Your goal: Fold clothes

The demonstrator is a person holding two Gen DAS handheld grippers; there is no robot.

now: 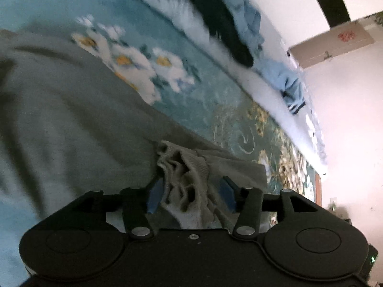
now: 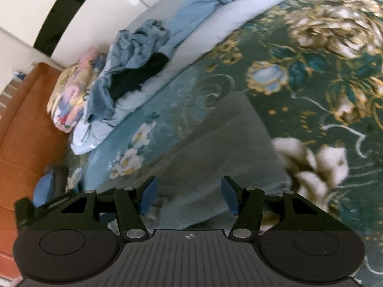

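Folding stands at an early stage, by my judgement. Grey sweater lies spread on the floral bedspread; its ribbed cuff sits bunched between the left gripper jaws, which stand parted around it, grip unconfirmed. Right gripper hovers over the sweater, jaws apart, empty. Heaped blue and black clothes near the pillow remain unfolded.

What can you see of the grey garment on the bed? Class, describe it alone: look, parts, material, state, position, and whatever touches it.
The grey garment looks like a soft knit, plain grey-green with a ribbed band. It lies spread and rumpled on the floral bedspread. Its ribbed edge is bunched between the fingers of the left gripper, whose blue pads sit beside the bunch. The right gripper is open above another part, gripping nothing.
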